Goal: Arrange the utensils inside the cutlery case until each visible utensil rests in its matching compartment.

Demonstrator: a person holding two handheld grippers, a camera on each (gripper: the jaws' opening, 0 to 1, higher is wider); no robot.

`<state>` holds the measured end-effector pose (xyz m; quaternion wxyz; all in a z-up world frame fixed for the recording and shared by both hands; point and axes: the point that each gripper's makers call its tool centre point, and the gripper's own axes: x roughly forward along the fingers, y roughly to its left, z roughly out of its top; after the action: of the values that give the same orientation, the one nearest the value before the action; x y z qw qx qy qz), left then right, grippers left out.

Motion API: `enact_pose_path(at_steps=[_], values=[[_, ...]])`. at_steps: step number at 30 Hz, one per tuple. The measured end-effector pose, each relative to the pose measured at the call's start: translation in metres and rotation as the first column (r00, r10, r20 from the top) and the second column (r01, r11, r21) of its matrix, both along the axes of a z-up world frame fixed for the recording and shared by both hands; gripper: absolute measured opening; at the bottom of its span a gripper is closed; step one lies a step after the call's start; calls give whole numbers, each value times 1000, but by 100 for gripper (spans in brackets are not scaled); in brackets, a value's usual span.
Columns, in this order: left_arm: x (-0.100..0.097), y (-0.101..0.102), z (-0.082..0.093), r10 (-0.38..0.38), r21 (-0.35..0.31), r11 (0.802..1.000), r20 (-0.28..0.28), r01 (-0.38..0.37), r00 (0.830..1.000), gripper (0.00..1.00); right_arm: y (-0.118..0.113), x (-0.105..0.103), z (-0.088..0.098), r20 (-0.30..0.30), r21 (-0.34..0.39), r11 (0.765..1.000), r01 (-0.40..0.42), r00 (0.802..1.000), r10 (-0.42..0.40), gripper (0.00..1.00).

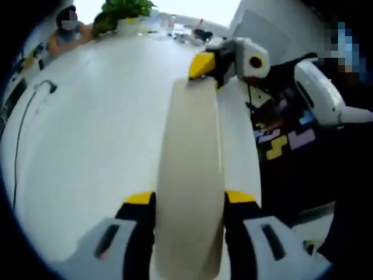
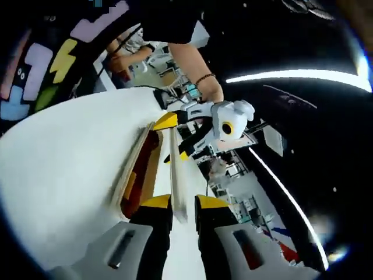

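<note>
Yellow-tipped jaws of the left tool (image 1: pixel 189 198) are clamped on the near end of a long cream panel (image 1: pixel 189 146), which runs edge-up away from the camera. Beneath everything spreads the white surface (image 1: pixel 87 146), bare around the work. On it, in the right gripper view, lies the cutlery case (image 2: pixel 129 169), a shallow tray with a pale wooden rim, just beside the panel. The panel looks like the case's lid, though whether it is hinged to the tray cannot be told. The right tool (image 2: pixel 183 203) grips the panel's opposite end, its jaws closed on the thin edge, so both tools hold one piece between them; in the left gripper view it shows at the far end (image 1: pixel 207 73). Red and yellow shapes (image 2: pixel 138 182) sit inside the tray, too small and foreshortened to name as utensils or to assign to compartments. The step in hand appears to be swinging or lifting the lid clear. To do it well, move both ends together at the same rate so the panel does not twist, guide it away from the tray without dragging the case, and set it down flat nearby where the compartments stay in sight.
</note>
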<state>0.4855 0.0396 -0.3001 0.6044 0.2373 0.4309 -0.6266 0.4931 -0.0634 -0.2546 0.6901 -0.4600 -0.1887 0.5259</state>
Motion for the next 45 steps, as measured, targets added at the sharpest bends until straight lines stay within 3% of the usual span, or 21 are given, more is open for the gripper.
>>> enact_pose_path(at_steps=[3, 11, 25, 28, 45], values=[[-2, 0, -4, 3, 2, 1000, -4, -3, 1000, 48, -1, -6, -5, -77, 15, 1000, -22, 997, 23, 17], [2, 4, -16, -1, 55, 999, 45, -1, 999, 48, 0, -10, -26, -188, 12, 1000, -27, 982, 29, 17], [-1, 2, -20, 0, 53, 999, 22, -1, 1000, 48, -2, -17, -27, -263, 27, 999, -45, 963, 50, 19], [-3, 3, -18, 5, 61, 998, 9, -6, 1000, 48, -1, -20, -28, -301, 22, 998, -59, 951, 63, 20], [0, 3, -20, 18, 60, 998, 68, -22, 998, 45, 0, -22, -30, -417, 18, 997, -77, 906, 78, 26]])
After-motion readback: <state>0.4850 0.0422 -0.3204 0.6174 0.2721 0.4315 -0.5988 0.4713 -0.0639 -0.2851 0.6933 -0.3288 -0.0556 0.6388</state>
